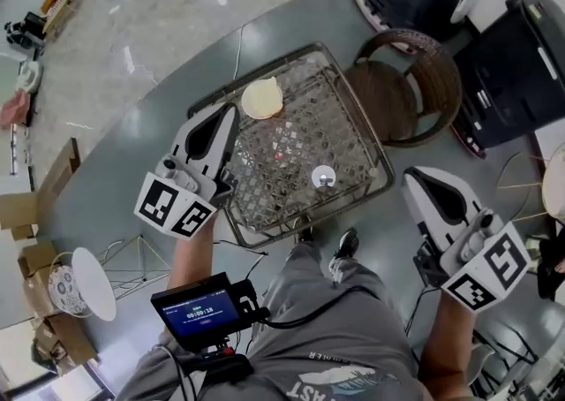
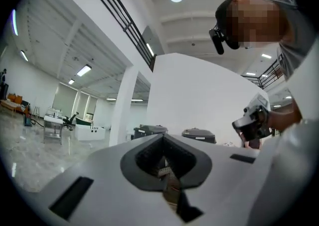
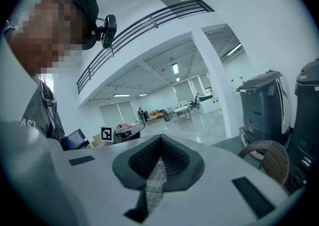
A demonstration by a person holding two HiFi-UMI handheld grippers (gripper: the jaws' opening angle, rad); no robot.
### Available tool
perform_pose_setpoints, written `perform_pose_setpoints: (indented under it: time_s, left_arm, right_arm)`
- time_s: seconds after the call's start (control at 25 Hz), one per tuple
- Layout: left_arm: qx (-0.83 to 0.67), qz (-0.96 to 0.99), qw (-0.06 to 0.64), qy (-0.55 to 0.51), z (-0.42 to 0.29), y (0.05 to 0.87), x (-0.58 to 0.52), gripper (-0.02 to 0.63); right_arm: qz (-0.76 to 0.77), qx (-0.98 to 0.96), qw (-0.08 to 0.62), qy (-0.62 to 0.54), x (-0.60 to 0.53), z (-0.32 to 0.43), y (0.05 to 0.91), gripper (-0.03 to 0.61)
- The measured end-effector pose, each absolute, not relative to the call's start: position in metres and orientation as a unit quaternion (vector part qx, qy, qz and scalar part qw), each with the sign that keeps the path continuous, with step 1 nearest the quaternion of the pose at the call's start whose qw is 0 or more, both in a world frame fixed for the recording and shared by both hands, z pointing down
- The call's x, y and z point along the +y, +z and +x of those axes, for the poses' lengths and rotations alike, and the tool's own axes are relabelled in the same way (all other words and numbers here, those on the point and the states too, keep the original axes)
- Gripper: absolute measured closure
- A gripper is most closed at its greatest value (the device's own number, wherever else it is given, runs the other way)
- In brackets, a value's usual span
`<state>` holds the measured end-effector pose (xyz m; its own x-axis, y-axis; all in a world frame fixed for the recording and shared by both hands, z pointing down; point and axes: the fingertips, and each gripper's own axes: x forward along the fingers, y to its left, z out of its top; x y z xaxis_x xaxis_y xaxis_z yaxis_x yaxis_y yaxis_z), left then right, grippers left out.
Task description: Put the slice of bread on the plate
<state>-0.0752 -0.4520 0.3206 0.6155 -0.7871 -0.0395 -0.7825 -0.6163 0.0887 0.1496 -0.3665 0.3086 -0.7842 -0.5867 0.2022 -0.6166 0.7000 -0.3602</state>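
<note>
The left gripper (image 2: 167, 172) is seen in its own view with the jaws closed together and nothing held between them. The right gripper (image 3: 157, 168) is likewise seen closed, its ribbed pads meeting with nothing caught in them.

In the head view the left gripper (image 1: 229, 117) is shown left of centre, its tip aimed toward the upper right. The right gripper (image 1: 415, 180) is shown at the lower right, its tip aimed toward the upper left.

The slice of bread (image 1: 262, 98) is found just above and right of the left gripper's tip in the picture, gripped by neither tool. It lies flat on the upper-left corner of the wire rack (image 1: 353, 125), broad face up. It is pale tan, slightly darker at the rim, and almost round. No clear long axis or pointing direction can be made out.

A small round white object (image 1: 323, 177) is seen lower on the rack. The rack is set on the grey table (image 1: 177, 81), with a wicker basket (image 1: 441, 72) beside it at the upper right.
</note>
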Motion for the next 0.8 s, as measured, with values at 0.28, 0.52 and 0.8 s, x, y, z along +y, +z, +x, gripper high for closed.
perform_pose_setpoints:
  time_s: [0.28,0.52,0.8]
  left_arm:
    - [-0.462,0.885,0.001,-0.053,-0.078,0.262,-0.379,0.606]
    - [-0.478,0.876,-0.029,-0.048,-0.070,0.235,-0.328,0.607]
    - [-0.477,0.876,-0.051,-0.047,-0.050,0.210,-0.290,0.606]
  right_arm:
    - [0.292,-0.941,0.012,0.173,-0.340,0.146,0.270,0.574]
    - [0.273,-0.950,0.000,0.151,-0.321,0.158,0.254,0.574]
    - [0.251,-0.959,-0.007,0.133,-0.294,0.163,0.230,0.573]
